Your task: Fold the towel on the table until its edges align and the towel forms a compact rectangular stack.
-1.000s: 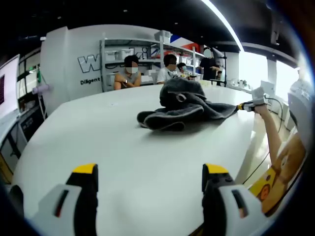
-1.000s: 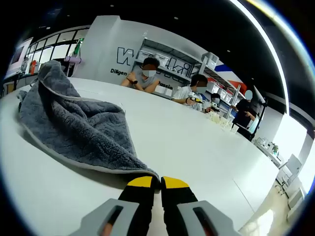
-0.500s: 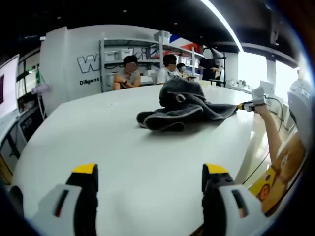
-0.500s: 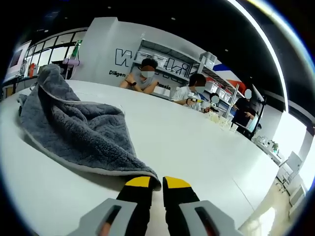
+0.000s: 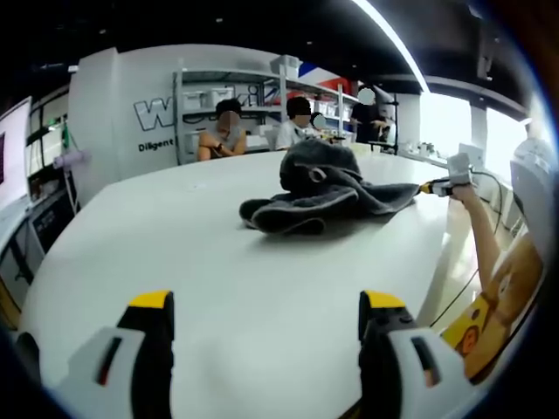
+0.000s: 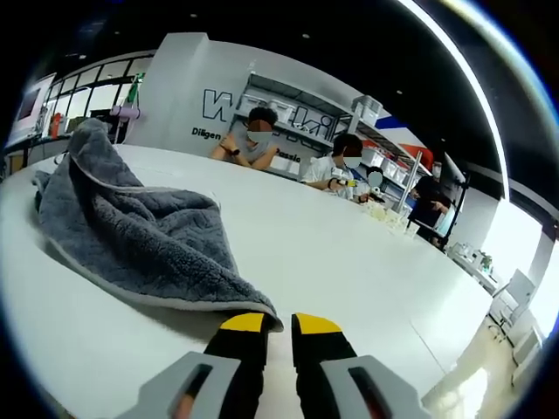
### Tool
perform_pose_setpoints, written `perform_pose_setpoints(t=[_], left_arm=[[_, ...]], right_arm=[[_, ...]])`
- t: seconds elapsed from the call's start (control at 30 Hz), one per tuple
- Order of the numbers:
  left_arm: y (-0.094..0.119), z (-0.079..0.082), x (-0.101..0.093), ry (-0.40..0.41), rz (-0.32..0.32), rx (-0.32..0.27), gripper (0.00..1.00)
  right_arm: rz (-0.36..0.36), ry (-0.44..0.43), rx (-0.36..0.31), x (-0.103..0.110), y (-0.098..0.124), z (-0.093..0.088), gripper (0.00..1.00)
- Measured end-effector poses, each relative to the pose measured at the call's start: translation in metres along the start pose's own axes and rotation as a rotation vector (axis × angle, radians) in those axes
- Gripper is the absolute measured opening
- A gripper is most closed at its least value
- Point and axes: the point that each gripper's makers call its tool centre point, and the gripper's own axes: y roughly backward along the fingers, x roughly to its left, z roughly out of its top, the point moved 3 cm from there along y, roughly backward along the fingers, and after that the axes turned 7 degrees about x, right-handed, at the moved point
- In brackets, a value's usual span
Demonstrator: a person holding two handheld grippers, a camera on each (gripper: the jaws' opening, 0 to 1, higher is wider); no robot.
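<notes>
Now the right gripper sits low on the white table with its yellow-tipped jaws a touch wider than a second ago, a narrow slit showing between them, and the towel corner that was pinched there a moment back now lies just at the left jaw tip; whether it is still caught I cannot tell. The grey towel lies crumpled on the table, humped up at its far end and spreading toward that gripper. Over in the left gripper view the towel is a rumpled heap out in the middle of the table, much as it was, with the right gripper held at its far corner by the person's arm. The left gripper hangs well short of the cloth, jaws spread wide, nothing between them. Wall lettering behind the seated people reads partly "Diligent"; the big letters above are cut off by shelving.
</notes>
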Motion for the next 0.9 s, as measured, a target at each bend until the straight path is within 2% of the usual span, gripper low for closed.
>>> perform_pose_setpoints(t=[0.9], left_arm=[[0.001,-0.001,0.000,0.006,-0.006,-0.012,0.92]], right_arm=[[0.016,-0.003,-0.036,0.006,0.025,0.002,0.16]])
